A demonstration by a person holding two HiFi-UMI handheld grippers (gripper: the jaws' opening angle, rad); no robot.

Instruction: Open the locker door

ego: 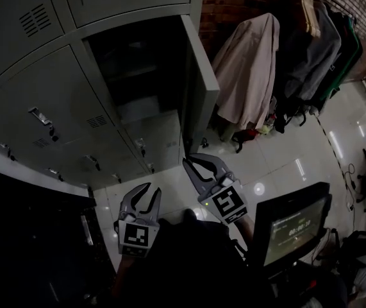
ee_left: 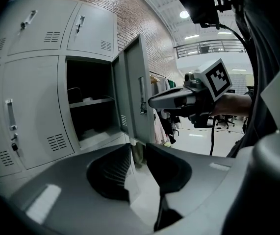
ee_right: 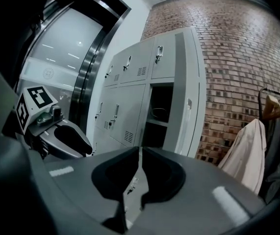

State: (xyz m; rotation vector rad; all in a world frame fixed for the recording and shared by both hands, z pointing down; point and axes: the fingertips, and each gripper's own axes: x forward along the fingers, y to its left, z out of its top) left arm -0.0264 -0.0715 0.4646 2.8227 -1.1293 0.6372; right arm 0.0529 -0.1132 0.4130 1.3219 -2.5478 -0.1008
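Note:
A bank of grey lockers (ego: 48,101) fills the left of the head view. One locker door (ego: 199,88) stands swung wide open, showing a dark compartment (ego: 138,76) with a shelf. The left gripper view shows the same door (ee_left: 132,97) and compartment (ee_left: 88,106); so does the right gripper view, with the door (ee_right: 186,102) edge-on. My left gripper (ego: 152,188) hangs low before the lockers, open, with nothing between its jaws (ee_left: 137,148). My right gripper (ego: 190,159) is just below the open door's bottom corner, apart from it, shut and holding nothing (ee_right: 140,151).
The neighbouring locker doors (ego: 16,18) are closed, each with a small handle. Coats on a rack (ego: 250,69) hang against the brick wall at right. A monitor on a stand (ego: 291,226) is near my right side. A dark cabinet (ego: 29,236) lies at lower left.

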